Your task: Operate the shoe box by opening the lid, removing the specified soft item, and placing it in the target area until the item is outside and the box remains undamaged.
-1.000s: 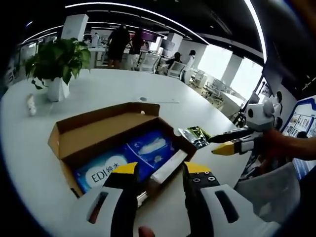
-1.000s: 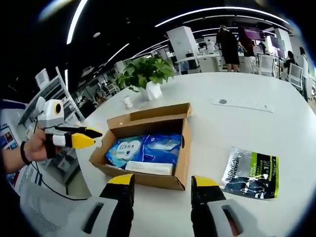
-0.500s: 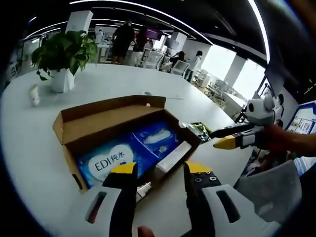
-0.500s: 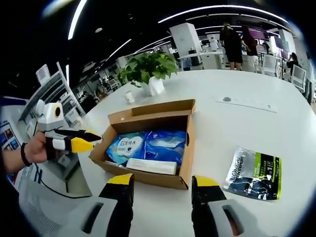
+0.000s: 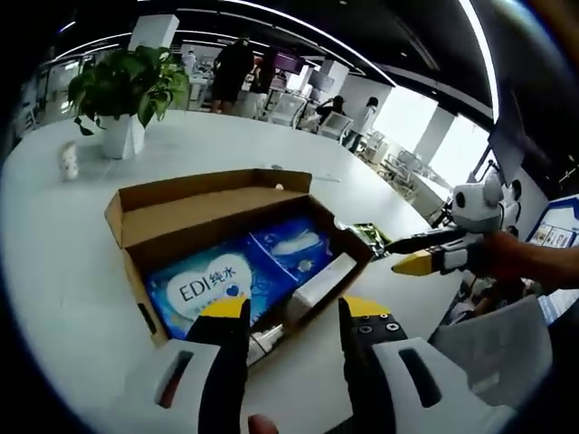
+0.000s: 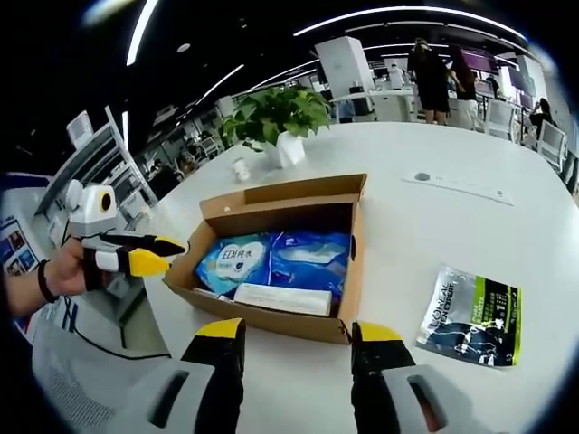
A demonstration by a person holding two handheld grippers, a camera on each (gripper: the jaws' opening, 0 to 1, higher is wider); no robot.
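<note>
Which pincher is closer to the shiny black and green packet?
Right. The right gripper hovers just beside the glossy black-and-green packet; the left gripper is across the brown cardboard box.

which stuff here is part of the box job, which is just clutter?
Job:
box, lid already open
blue soft packs inside
white carton inside
left claw, right claw, both open and empty

Clutter:
green-black pouch
plant
small bottle
flat strip on the table

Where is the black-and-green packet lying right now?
In the right gripper view, the black-and-green packet lies flat on the white table, right of the open cardboard box.
</note>
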